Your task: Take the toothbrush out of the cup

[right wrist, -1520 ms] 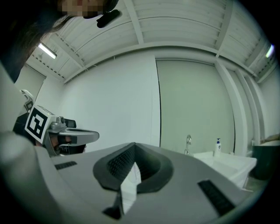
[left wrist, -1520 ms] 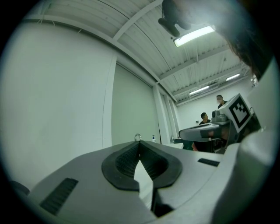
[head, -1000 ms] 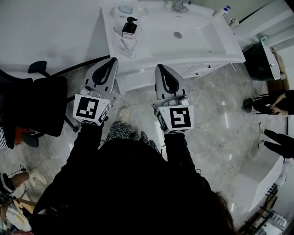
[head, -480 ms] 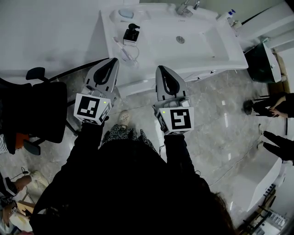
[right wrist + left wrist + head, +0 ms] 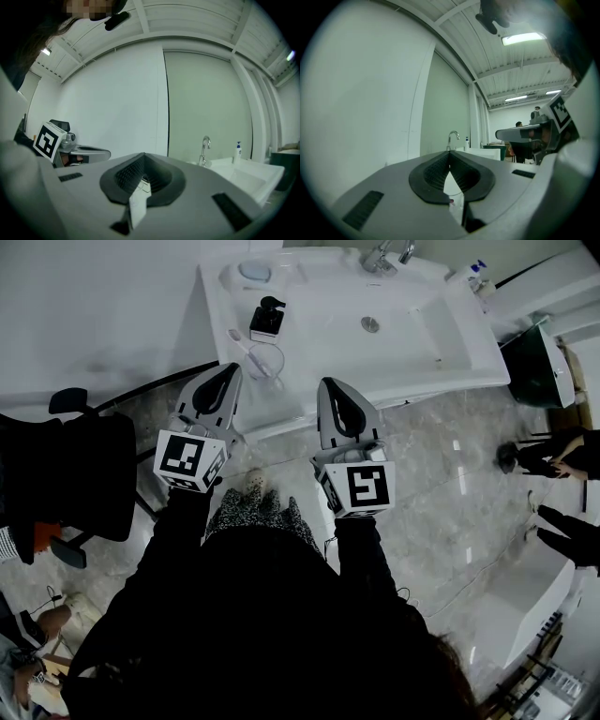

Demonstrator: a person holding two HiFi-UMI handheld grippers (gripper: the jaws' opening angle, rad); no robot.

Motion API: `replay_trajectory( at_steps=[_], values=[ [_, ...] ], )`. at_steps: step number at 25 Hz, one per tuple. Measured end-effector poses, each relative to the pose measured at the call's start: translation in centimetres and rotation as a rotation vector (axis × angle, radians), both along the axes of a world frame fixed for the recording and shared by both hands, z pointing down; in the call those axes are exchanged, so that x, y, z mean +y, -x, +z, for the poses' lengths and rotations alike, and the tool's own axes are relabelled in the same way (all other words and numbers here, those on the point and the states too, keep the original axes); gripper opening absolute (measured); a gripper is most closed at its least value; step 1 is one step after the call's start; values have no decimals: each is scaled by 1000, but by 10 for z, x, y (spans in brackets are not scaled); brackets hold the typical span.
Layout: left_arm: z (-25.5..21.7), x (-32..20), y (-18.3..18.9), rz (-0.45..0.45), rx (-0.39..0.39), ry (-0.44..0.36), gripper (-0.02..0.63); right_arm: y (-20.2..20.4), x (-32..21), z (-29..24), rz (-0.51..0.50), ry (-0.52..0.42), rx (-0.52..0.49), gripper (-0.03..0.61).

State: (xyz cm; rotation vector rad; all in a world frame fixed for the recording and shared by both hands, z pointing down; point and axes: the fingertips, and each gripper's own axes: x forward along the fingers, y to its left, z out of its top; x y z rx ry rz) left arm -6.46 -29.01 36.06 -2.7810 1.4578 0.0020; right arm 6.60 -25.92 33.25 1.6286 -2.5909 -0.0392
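A clear cup [image 5: 265, 360] stands near the front left of the white sink counter [image 5: 412, 357]. A white toothbrush [image 5: 243, 344] leans in it, its handle sticking out to the upper left. My left gripper [image 5: 230, 367] is shut and empty, held level, its tip just short of the counter's front edge and a little left of the cup. My right gripper [image 5: 328, 383] is also shut and empty, level beside it, right of the cup. In the left gripper view the shut jaws [image 5: 449, 153] point toward the faucet [image 5: 453, 138]. The right gripper [image 5: 143, 154] faces the counter too.
A black pump dispenser [image 5: 266, 317] stands behind the cup, and a blue soap dish [image 5: 255, 271] behind that. The faucet [image 5: 383, 255] and a pump bottle [image 5: 238, 150] are at the basin's back. A black office chair [image 5: 70, 470] is left, a dark green bin [image 5: 532, 364] right, with people [image 5: 555, 454] beyond.
Both grippers have moved forward toward the sink counter, staying shut. The counter and cup now sit lower and closer to the gripper tips in the head view.
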Motion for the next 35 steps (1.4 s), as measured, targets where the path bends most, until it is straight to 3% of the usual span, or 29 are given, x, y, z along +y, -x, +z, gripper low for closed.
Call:
replay_trajectory(
  at_steps=[6, 8, 9, 14, 19, 35],
  values=[
    [30, -23, 5, 34, 36, 104, 12, 3, -12, 8, 1, 2, -4, 5],
    [42, -32, 6, 37, 42, 150, 104, 3, -15, 12, 2, 31, 6, 5],
    [47, -36, 7, 41, 39, 166, 112, 3, -16, 14, 5, 48, 11, 5],
    [68, -55, 7, 53, 30, 224, 112, 2, -22, 14, -5, 10, 0, 5],
    [84, -73, 6, 59, 48, 281, 112, 2, -24, 22, -6, 33, 18, 5],
    [92, -82, -7, 109, 97, 349, 98, 3, -29, 32, -11, 44, 48, 5]
  ],
)
